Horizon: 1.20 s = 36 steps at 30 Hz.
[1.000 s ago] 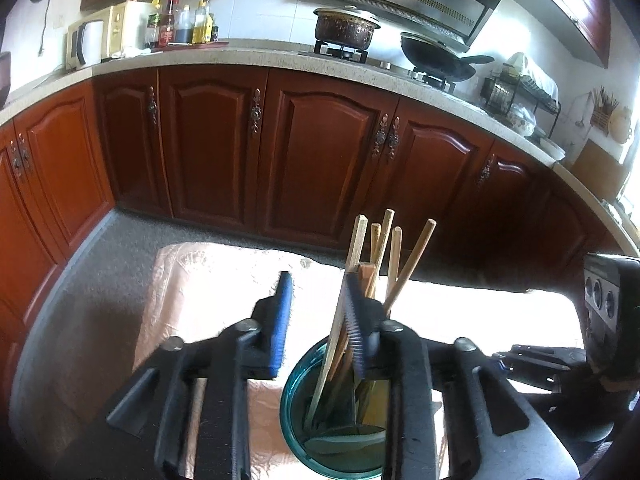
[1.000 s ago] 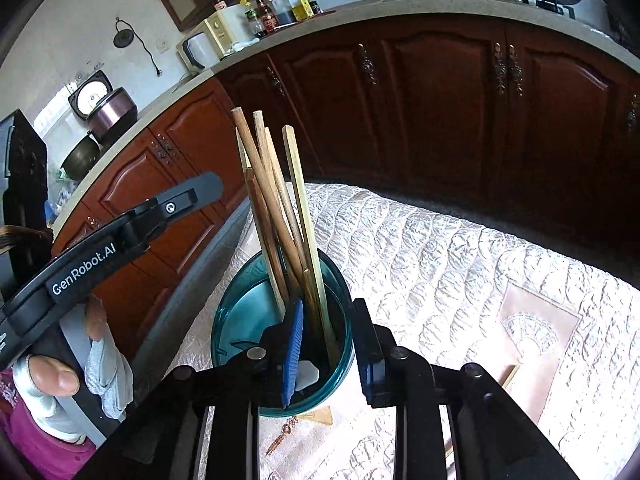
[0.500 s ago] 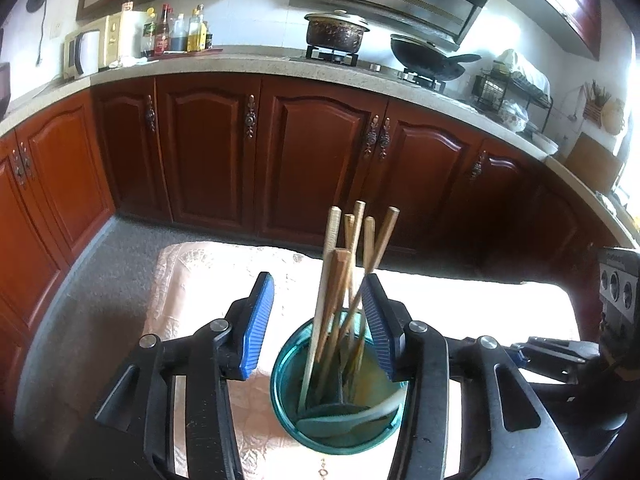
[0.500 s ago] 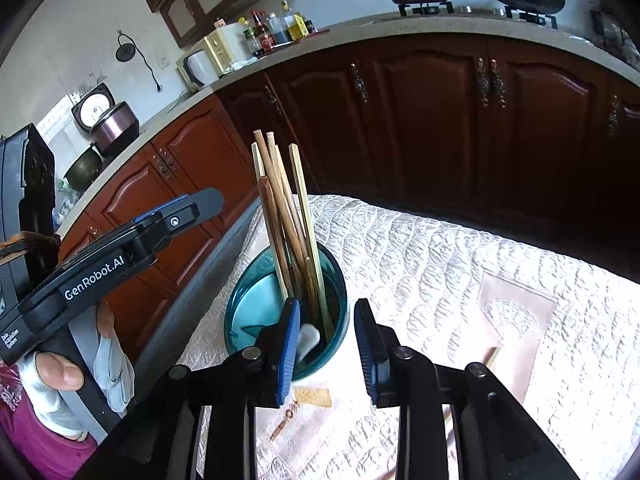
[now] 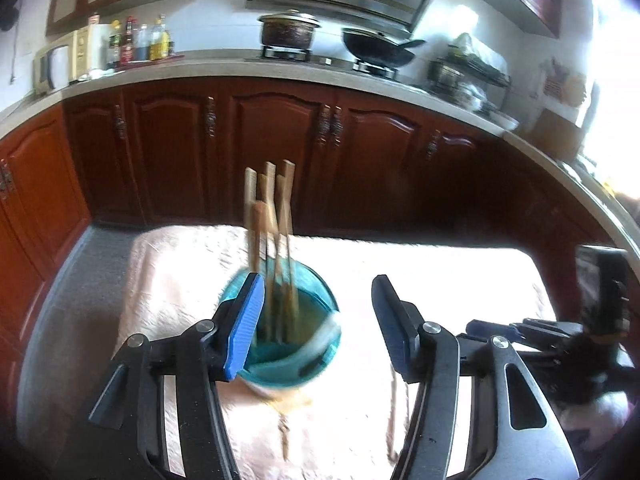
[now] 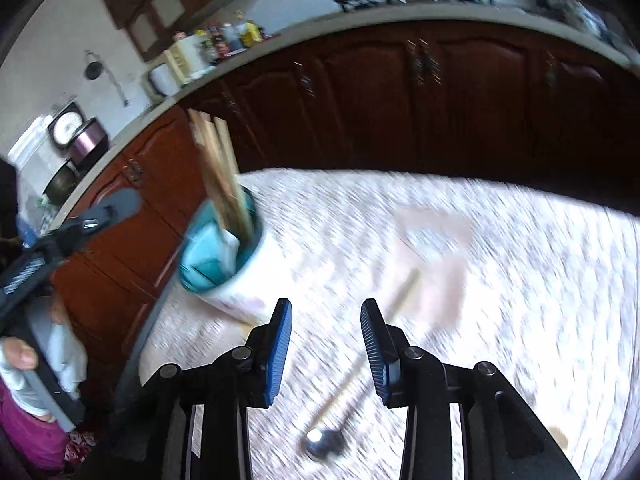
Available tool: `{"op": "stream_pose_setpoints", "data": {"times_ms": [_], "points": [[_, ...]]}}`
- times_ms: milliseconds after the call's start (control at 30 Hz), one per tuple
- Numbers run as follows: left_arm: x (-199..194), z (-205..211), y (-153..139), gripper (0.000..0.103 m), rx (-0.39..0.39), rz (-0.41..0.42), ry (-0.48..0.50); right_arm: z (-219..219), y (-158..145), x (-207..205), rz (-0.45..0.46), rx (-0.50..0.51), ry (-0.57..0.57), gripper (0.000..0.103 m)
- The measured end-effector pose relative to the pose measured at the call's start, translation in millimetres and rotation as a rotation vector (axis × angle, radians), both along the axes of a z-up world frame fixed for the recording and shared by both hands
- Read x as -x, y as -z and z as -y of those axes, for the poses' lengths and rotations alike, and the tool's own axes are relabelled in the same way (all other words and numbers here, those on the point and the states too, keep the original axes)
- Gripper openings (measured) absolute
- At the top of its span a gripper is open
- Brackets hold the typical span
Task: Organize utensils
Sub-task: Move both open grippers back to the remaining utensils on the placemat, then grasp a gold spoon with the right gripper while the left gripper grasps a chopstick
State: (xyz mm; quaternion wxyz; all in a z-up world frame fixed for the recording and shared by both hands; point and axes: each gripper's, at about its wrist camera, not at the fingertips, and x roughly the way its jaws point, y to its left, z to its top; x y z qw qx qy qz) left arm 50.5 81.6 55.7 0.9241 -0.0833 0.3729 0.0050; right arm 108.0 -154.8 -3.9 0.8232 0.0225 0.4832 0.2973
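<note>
Left gripper (image 5: 318, 322) jaws opening wide, nothing held; teal cup (image 5: 290, 330) just beyond its left pad, chopsticks (image 5: 270, 216) upright inside; right gripper (image 6: 325, 346) jaws opening, empty, above metal spoon (image 6: 334, 426) lying on cloth-covered table (image 6: 520, 280); risk: hasty descent nudges spoon sideways, or left pad clips cup rim, tipping chopsticks.

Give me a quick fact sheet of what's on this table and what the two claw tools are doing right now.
Surface: table under a pale quilted cloth
Holder: teal cup, upright
In holder: wooden chopsticks, standing
Loose on cloth: metal spoon; one chopstick
Left gripper: jaws opening, nothing between them, cup just beyond
Right gripper: jaws opening, empty, over the spoon
Image quality: motion-blurred
</note>
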Motion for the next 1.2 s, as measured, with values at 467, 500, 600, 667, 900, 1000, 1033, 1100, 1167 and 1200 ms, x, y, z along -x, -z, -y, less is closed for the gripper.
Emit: {"op": "stream_pose_setpoints", "data": {"times_ms": [467, 500, 600, 667, 900, 1000, 1033, 1100, 1167, 1200], "points": [[25.0, 64.2, 57.2, 0.056, 0.013, -0.179, 0.168, 16.3, 111.6, -8.4, -0.221, 0.065, 0.074, 0.026], [25.3, 64.8, 60.9, 0.056, 0.011, -0.191, 0.172, 13.5, 116.7, -11.4, -0.229, 0.074, 0.081, 0.025], [25.5, 65.0, 65.6, 0.056, 0.001, -0.206, 0.175, 3.7, 126.0, -17.7, -0.232, 0.090, 0.091, 0.025], [25.2, 65.1, 69.1, 0.056, -0.007, -0.211, 0.176, -3.7, 125.4, -16.7, -0.203, 0.126, 0.089, 0.025], [17.7, 73.1, 84.3, 0.056, -0.001, -0.247, 0.184, -14.0, 120.8, 3.9, -0.090, 0.231, -0.003, 0.014], [15.1, 82.9, 90.8, 0.056, -0.011, -0.262, 0.204, 4.8, 117.3, 12.4, -0.078, 0.264, -0.009, 0.010], [13.1, 87.3, 93.9, 0.056, -0.012, -0.272, 0.210, 12.8, 116.3, 15.3, -0.073, 0.280, -0.010, 0.009], [8.1, 93.4, 98.8, 0.056, -0.013, -0.283, 0.216, 33.4, 114.8, 18.8, -0.084, 0.288, -0.002, 0.009], [0.0, 101.1, 105.4, 0.056, -0.012, -0.298, 0.221, 59.5, 111.9, 21.0, -0.092, 0.297, 0.030, 0.009], [-3.3, 104.0, 108.3, 0.056, -0.011, -0.305, 0.224, 73.8, 110.7, 20.7, -0.102, 0.293, 0.051, 0.009]]}}
